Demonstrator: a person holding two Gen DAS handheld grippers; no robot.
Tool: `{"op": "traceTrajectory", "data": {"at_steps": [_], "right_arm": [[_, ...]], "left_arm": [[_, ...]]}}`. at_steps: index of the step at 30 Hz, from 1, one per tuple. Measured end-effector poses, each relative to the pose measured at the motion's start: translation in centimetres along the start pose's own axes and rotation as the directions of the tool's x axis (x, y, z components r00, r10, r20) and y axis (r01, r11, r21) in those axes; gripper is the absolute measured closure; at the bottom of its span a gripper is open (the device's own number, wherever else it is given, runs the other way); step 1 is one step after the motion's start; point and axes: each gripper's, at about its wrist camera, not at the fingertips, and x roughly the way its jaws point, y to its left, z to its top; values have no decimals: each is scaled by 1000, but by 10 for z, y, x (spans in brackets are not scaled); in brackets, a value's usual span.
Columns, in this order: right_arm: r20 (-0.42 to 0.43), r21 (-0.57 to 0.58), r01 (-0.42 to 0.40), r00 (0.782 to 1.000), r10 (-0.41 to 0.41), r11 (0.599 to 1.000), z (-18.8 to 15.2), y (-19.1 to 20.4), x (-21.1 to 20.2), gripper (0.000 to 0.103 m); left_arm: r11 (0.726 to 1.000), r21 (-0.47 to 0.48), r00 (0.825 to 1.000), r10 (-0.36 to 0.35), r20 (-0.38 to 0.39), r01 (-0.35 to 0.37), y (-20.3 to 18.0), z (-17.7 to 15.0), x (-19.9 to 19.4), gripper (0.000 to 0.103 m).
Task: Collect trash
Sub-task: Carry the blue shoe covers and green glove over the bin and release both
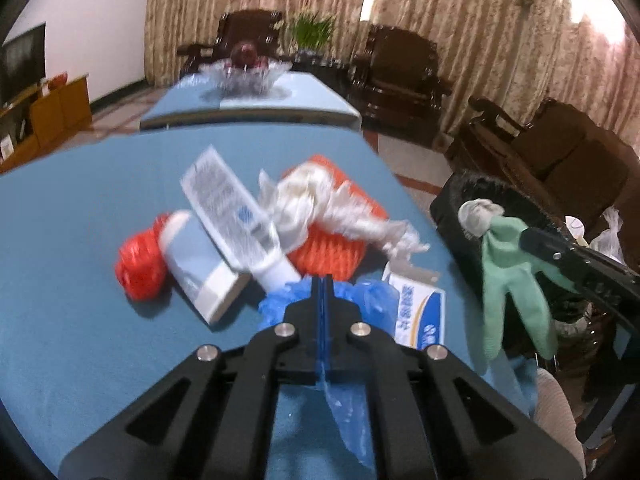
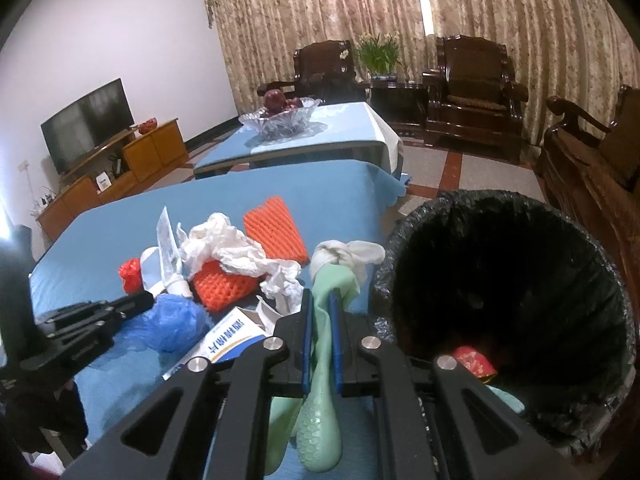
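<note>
A pile of trash lies on the blue table [image 1: 80, 208]: orange foam nets [image 1: 328, 248], a white crumpled bag [image 1: 320, 204], white tubes [image 1: 228, 200], a small carton [image 1: 420, 312]. My left gripper [image 1: 322, 280] is shut on a blue plastic cover [image 1: 344, 412] over the near edge of the pile. My right gripper [image 2: 320, 300] is shut on a green glove [image 2: 320, 416], held between the table edge and the black-lined trash bin [image 2: 500, 272]. The glove [image 1: 508, 276] hangs from the right gripper in the left wrist view.
A red packet [image 2: 474, 362] lies inside the bin. A second blue table carries a glass fruit bowl [image 2: 280, 118]. Dark wooden armchairs [image 2: 472, 84] stand behind and to the right. A TV [image 2: 88, 120] on a wooden cabinet stands at left.
</note>
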Motion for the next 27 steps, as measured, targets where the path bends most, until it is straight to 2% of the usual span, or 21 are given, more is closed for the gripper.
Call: {"op": "traceTrajectory", "data": {"at_steps": [14,20,27], "right_arm": [[80,12,18,997,-19,1000,23,-7,-36,95],[104,22,65,992,-67,998,28,-19,-49,95],[111,53,139,983,-144,989,31,-51,-60,95]], "left_arm": [[997,59,991,-63,115,56,-39,35,-36,103],[991,89,985,-108,137,96,-66,48,-30,103],[977,132,975,-187,123,171,-109,62,-5,103]]}}
